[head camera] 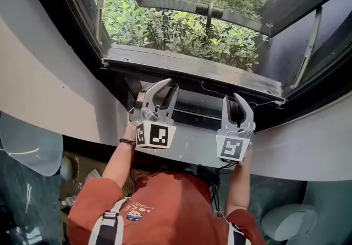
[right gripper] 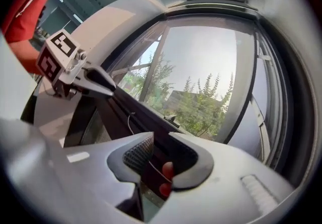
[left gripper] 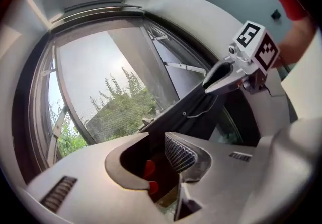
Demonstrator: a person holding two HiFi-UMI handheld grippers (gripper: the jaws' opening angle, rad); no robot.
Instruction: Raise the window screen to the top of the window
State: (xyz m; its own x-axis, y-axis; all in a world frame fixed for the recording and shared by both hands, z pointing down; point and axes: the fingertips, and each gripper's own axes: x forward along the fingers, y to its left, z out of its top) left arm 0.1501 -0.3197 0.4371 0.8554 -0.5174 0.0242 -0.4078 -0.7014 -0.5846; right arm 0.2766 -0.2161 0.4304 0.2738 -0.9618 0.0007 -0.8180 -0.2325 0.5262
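I face a window with a dark frame. A dark bar point(head camera: 192, 113) with a thin cord point(head camera: 212, 88) runs along the foot of the opening, below a grey sill rail point(head camera: 192, 67). My left gripper point(head camera: 171, 87) and right gripper point(head camera: 232, 99) point level at this bar, side by side. Both stand open. In the left gripper view the bar point(left gripper: 196, 112) passes through the gap of the left gripper point(left gripper: 156, 147) without the ribbed pad point(left gripper: 178, 151) pressing on it. The right gripper view shows the same: bar point(right gripper: 131, 112), right gripper point(right gripper: 163, 160). Fine mesh shows over the greenery point(left gripper: 118, 112).
An outward-tilted sash with a handle point(head camera: 209, 11) hangs over bushes point(head camera: 176, 29) outside. A metal stay point(head camera: 311, 45) stands at the right of the opening. A white curved wall point(head camera: 308, 145) surrounds the frame. A pale rounded object point(head camera: 30, 150) sits at lower left.
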